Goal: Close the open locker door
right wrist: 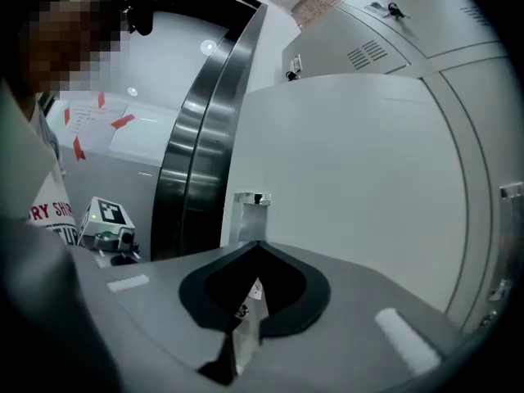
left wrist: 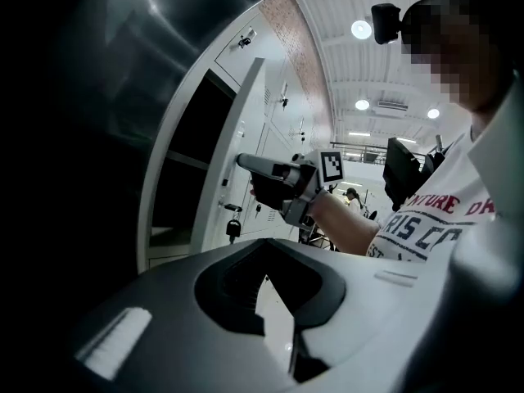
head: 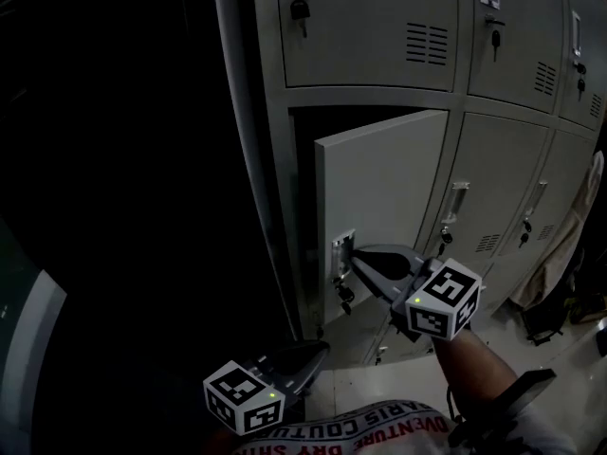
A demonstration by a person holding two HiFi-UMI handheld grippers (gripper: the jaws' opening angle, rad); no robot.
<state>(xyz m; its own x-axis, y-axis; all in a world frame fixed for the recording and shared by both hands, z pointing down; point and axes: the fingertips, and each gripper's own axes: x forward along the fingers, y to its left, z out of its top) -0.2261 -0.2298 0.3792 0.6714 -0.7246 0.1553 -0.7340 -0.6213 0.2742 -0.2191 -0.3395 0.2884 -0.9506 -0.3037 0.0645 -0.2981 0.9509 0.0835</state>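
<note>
The open grey locker door (head: 379,188) stands partly ajar in the middle row, with the dark compartment (head: 302,150) showing behind its left edge. My right gripper (head: 353,252) is shut, and its tip rests against the door's metal handle (head: 341,249), above the hanging keys (head: 343,295). In the right gripper view the shut jaws (right wrist: 258,244) meet just below that handle (right wrist: 252,210) on the door face (right wrist: 352,162). My left gripper (head: 318,349) hangs low by my body, shut and empty. Its own view shows its jaws (left wrist: 266,244), the door edge (left wrist: 246,129) and the right gripper (left wrist: 246,162).
Closed lockers (head: 493,197) with handles and keys stand to the right, and another row (head: 370,27) above carries a padlock (head: 301,8). A cloth (head: 580,226) hangs at the far right above a dark bag (head: 545,316) on the floor. A dark metal column (right wrist: 192,137) borders the lockers.
</note>
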